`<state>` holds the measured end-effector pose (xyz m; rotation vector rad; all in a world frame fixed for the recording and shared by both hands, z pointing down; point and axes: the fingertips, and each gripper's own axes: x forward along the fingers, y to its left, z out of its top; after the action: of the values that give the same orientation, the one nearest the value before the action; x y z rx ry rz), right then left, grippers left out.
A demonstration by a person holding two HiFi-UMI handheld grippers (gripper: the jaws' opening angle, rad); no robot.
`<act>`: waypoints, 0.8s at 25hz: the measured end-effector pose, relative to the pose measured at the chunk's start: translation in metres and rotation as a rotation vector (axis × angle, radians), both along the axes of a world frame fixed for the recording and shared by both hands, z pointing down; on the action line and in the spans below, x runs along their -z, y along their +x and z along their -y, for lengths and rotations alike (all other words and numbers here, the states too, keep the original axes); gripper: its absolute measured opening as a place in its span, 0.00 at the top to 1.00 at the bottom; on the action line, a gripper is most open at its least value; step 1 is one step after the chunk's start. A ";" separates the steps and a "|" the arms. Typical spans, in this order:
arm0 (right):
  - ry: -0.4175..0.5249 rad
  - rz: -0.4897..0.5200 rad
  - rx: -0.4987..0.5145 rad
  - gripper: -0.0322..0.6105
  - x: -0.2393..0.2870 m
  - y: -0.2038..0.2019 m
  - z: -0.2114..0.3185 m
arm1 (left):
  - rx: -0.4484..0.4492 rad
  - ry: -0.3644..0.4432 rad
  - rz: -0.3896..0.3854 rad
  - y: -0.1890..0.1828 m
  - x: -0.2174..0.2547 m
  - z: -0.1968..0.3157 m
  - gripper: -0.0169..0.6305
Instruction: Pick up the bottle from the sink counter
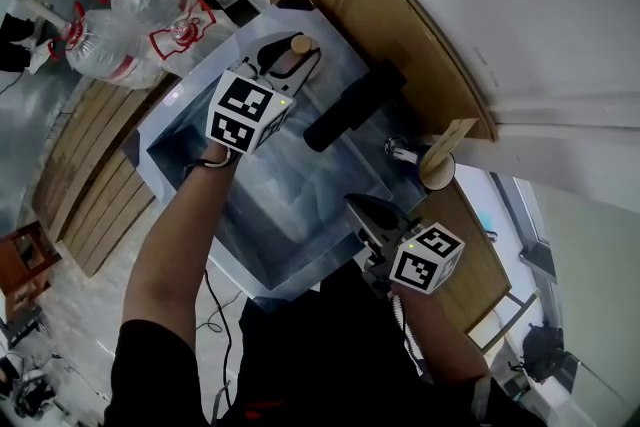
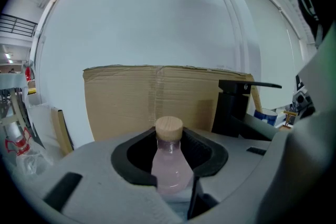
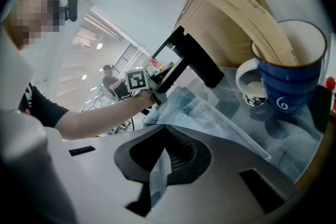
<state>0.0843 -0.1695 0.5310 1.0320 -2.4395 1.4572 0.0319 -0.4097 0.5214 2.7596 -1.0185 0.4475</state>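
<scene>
We have the left hand-held gripper [image 1: 285,60] clamped round the small pink wooden-capped bottle [image 2: 169,162], upright at the pale sink tabletop's [image 1: 332,63] corner in the upper middle, ready for lifting, while the right hand-held gripper [image 1: 360,207] waits lower right, closed and empty

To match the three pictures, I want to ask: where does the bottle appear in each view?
Head view: upper middle, bottle in the left gripper.
Left gripper view: bottom centre, between the fingers.
Right gripper view: cannot be made out.
Shared landmark: the black faucet, in all three.
</scene>
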 end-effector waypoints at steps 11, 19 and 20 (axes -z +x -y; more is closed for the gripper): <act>0.060 -0.004 -0.006 0.95 0.029 -0.016 0.002 | 0.008 0.064 -0.053 -0.032 0.069 -0.036 0.75; 0.108 0.002 -0.036 0.95 0.056 -0.030 -0.005 | 0.011 0.096 -0.050 -0.071 0.104 -0.093 0.75; 0.113 0.000 -0.041 0.95 0.059 -0.031 -0.006 | 0.014 0.098 -0.051 -0.075 0.106 -0.100 0.75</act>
<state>0.0533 -0.1639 0.4724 1.1095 -2.5409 1.3449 -0.0432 -0.3100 0.4155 2.8312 -1.0748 0.3318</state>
